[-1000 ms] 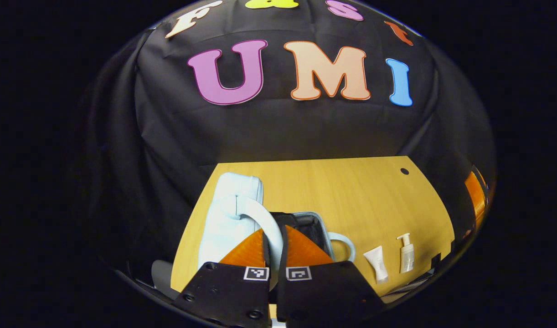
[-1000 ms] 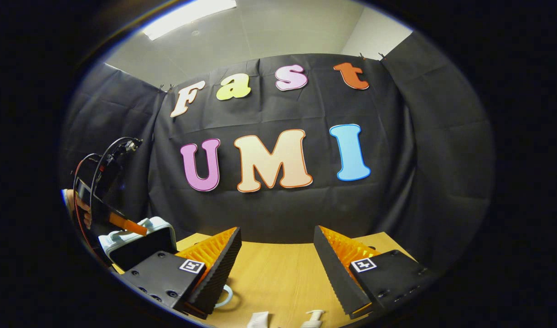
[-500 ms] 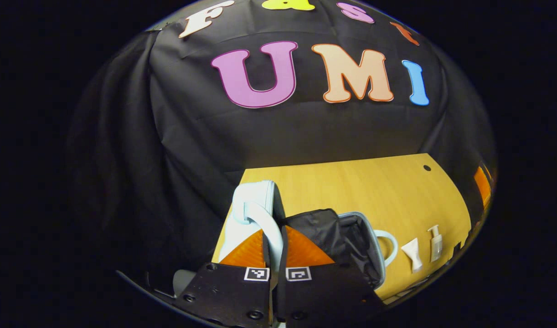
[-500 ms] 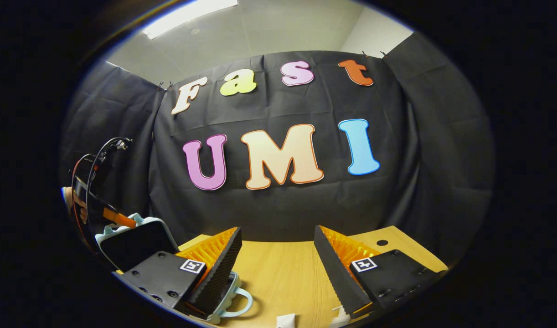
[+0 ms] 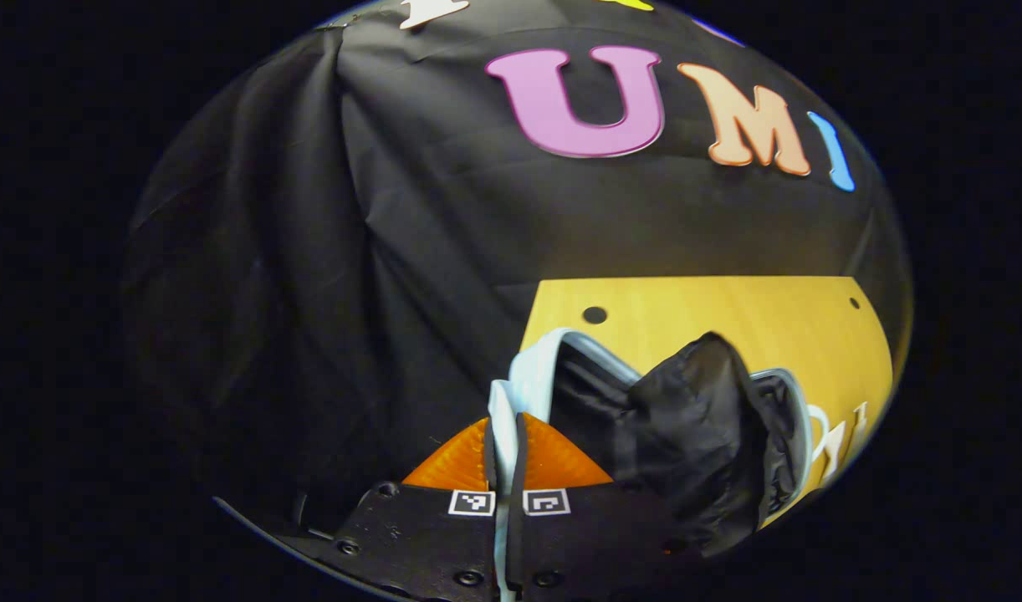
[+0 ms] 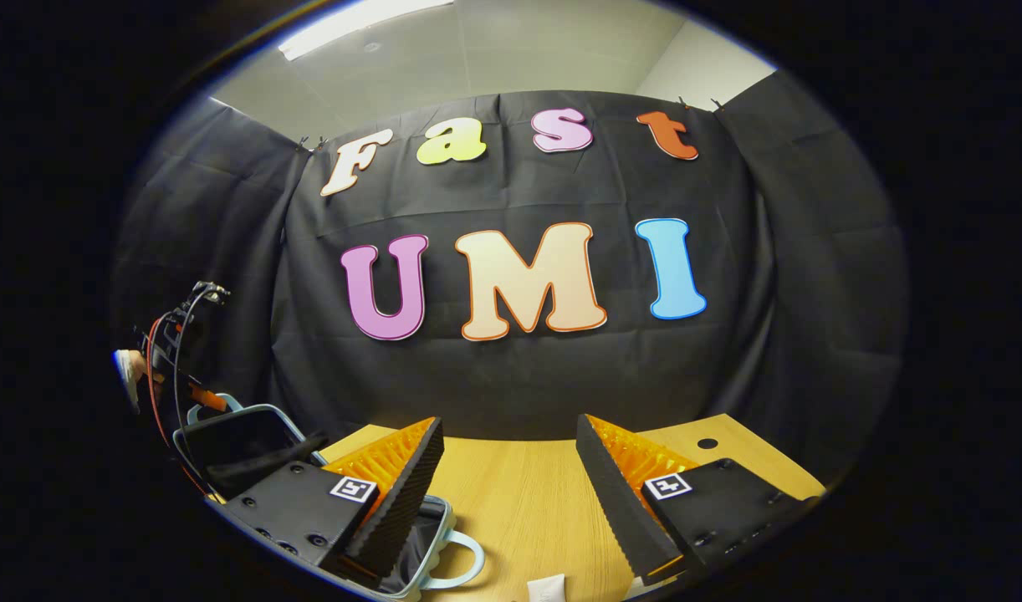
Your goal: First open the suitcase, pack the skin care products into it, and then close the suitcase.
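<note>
Pale-blue suitcase [image 5: 532,376] stands open at lower centre-right of the left gripper view, its lid raised near upright, the hinge line running away from the camera toward the far edge of the wooden table [image 5: 695,309]. Black lining [image 5: 687,435] bulges out of the shell, with a fold of it draped over the lower half; what lies inside is hidden by the fabric.

Left tool [image 5: 502,443], bottom centre of that view: fingers drawn together on the pale-blue lid handle, which passes up between them; both press on it. In the right gripper view the same tool sits at far left [image 6: 210,400], at the top edge of the raised lid [image 6: 235,439], with a hand [image 6: 130,372] behind it and cables looping above.

Right tool [image 6: 509,468], bottom of the right gripper view: fingers spread wide apart, nothing between them, hovering over the table. The lower shell's handle loop [image 6: 465,564] shows just beside its left finger. A white tube [image 6: 546,588] lies on the table at the bottom edge, between the fingers. Two pale items at far right of the left gripper view [image 5: 845,435] are too distorted to identify.
</note>
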### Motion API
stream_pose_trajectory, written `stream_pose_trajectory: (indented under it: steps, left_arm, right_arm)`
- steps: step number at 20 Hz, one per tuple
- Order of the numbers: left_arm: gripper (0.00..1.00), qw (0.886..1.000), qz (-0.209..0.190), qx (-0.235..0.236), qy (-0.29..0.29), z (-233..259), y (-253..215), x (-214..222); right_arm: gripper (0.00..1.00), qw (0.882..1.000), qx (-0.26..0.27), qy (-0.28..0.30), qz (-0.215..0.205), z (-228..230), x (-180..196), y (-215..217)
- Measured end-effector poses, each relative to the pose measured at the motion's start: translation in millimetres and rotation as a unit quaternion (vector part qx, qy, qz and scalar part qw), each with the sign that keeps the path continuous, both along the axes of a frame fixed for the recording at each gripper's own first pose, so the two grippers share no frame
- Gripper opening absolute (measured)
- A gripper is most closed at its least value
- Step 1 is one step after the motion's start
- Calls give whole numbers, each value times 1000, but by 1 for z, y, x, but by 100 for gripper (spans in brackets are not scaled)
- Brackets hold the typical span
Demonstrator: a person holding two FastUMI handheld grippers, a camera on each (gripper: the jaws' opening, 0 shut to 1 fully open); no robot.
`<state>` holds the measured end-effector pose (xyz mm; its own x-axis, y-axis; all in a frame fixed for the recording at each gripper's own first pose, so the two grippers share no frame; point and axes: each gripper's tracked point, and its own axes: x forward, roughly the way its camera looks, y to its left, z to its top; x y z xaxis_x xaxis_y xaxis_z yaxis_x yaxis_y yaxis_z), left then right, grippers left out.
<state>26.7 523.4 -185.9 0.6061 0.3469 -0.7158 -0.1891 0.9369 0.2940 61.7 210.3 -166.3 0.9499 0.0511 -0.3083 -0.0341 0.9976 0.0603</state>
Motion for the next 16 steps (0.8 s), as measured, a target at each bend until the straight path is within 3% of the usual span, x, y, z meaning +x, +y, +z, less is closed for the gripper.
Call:
stream_pose_trajectory:
  steps: [9, 16]
  left_arm:
    - [0, 996, 66, -46, 48, -91, 62, -14]
    - [0, 986, 113, -69, 98, -175, 78, -32]
  right_arm:
    - [100, 998, -28, 29, 39, -12, -5, 36]
    - [100, 997, -58, 46, 21, -16, -11, 23]
